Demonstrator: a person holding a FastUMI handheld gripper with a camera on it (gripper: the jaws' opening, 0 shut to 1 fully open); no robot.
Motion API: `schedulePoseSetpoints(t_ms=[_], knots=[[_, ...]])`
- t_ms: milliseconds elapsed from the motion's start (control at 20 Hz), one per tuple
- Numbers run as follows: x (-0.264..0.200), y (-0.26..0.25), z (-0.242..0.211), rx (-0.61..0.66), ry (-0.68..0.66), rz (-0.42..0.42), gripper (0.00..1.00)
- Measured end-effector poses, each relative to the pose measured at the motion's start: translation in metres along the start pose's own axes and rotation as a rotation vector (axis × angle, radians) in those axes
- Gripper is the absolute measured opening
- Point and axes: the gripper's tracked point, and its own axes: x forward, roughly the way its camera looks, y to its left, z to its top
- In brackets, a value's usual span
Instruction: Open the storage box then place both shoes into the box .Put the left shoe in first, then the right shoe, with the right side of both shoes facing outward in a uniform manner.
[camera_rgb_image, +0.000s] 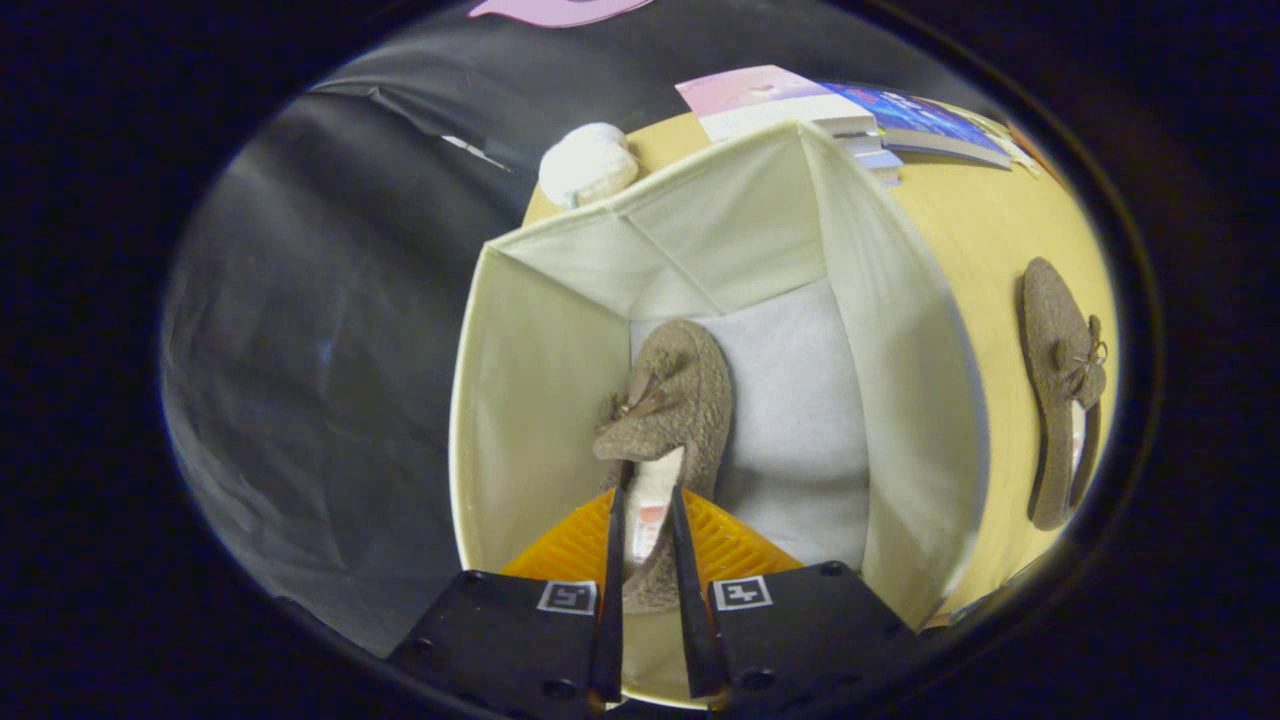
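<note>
One brown shoe (665, 420) inside the open storage box (540, 350), its heel clamped between my fingers (612, 560); second shoe (1065, 390) on the table (960, 230) beside the box.

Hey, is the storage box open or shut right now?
Open: the box shows its inner walls and floor, with one shoe inside, between the gripper fingers.

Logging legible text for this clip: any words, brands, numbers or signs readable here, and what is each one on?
No text can be read.
Books: covers printed, too blurred to read.
Shoe held in the gripper, inside the storage box: insole label, too small to read.
Gripper fingers: two square coded markers, patterns only, no words.
Second shoe on the table: no text visible.
</note>
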Motion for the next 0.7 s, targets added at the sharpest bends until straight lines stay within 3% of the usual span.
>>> schedulePoseSetpoints(t_ms=[400, 700], knots=[[-0.069, -0.009, 0.062, 0.025, -0.155, 0.067, 0.29], [-0.132, -0.066, 0.132, 0.06, -0.349, 0.013, 0.28]])
